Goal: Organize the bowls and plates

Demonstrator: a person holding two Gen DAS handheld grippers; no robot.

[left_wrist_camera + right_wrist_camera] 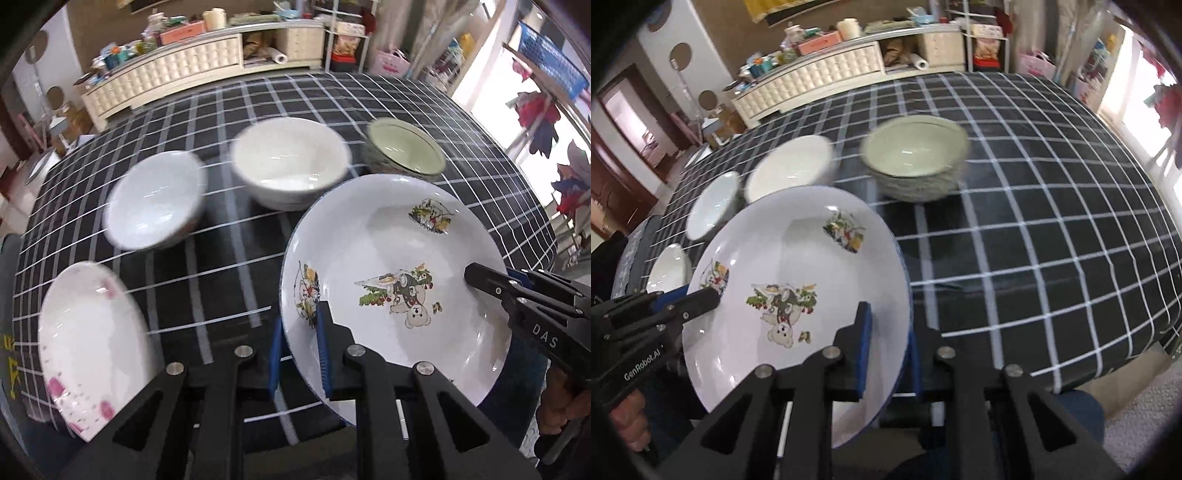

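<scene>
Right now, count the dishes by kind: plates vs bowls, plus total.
Plates: 2, the bear plate held by both grippers (left, right) and the pink plate.
Bowls: 3, two white bowls and the green bowl.
Total: 5

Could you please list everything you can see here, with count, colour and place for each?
cartoon plate: one, white with bear prints, held tilted above the near edge
pink-patterned plate: one, white and pink, near left
white bowls: two, centre and left
green bowl: one, pale green, far right of the bowls
tablecloth: one, black with white grid, over the table
cabinet: one, cream, cluttered, behind
left gripper: black, blue-padded fingers clamping the plate's left rim
right gripper: black, clamping the right rim
</scene>
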